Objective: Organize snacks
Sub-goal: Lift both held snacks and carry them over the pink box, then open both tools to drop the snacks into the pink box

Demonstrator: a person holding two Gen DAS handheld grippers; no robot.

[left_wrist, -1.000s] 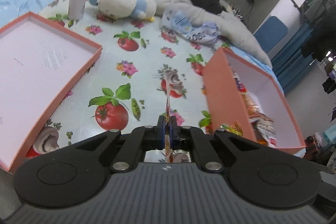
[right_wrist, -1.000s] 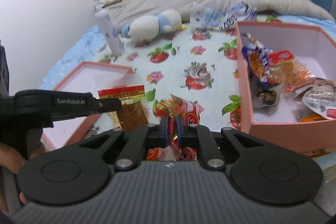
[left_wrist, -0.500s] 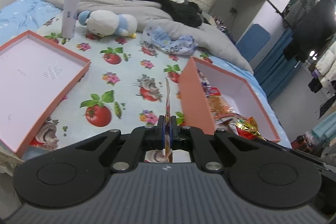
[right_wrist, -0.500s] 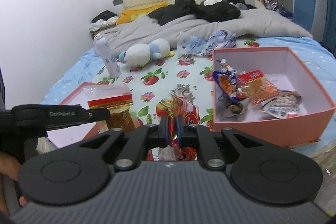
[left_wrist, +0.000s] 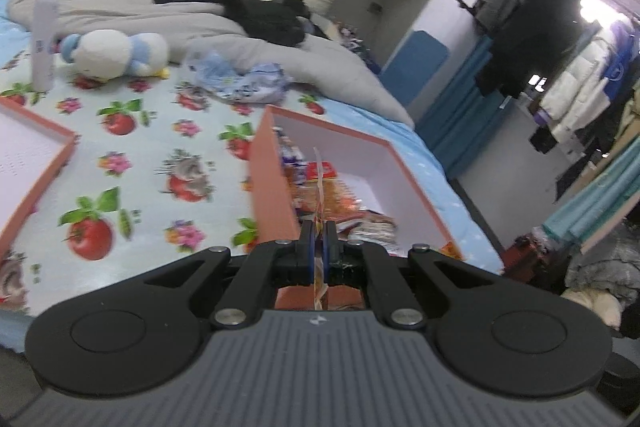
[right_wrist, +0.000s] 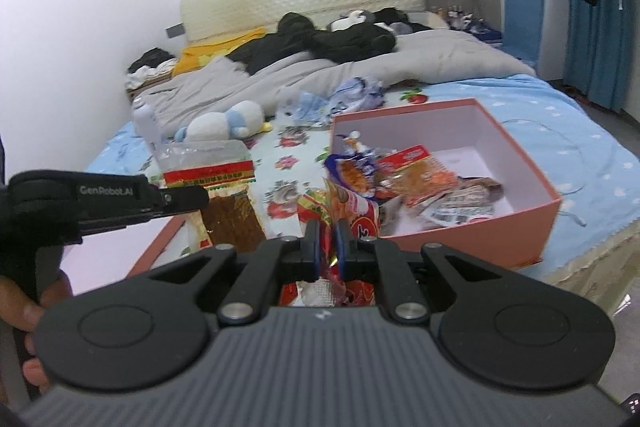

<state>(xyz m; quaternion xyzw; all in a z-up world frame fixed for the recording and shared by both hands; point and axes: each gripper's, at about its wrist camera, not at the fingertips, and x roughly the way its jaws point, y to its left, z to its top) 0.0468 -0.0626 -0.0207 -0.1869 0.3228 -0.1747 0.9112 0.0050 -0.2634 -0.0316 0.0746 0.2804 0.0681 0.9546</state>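
Both hands have lifted and swung toward the open box (right_wrist: 472,227) since a moment ago, and the view from each camera has changed with them. In the left wrist view the box, which sat at the right edge of the frame a second back, now lies dead centre, straight beyond the left tongs (left_wrist: 319,227). These are pinched nearly closed on a flat snack packet (left_wrist: 320,183), seen edge-on as a thin strip rising above the pads and over the box's interior. In the right wrist view the same packet (right_wrist: 224,195) shows its face: clear top, red and yellow label, brown strips below, hanging at centre left.

The right tongs (right_wrist: 325,231) are narrow too, clamped on a crinkled red and orange snack bag (right_wrist: 352,207) that bulges up between and above them. The box sits at centre right, already holding several packets (right_wrist: 416,179) heaped against its near left wall, with bare floor at the back.

The box lid (left_wrist: 24,155), empty, lies at the left edge on the fruit-print sheet (left_wrist: 168,155) of the bed.

By my reading, both snacks are on their way in and release has not come yet; the left packet looks closest to dropping.
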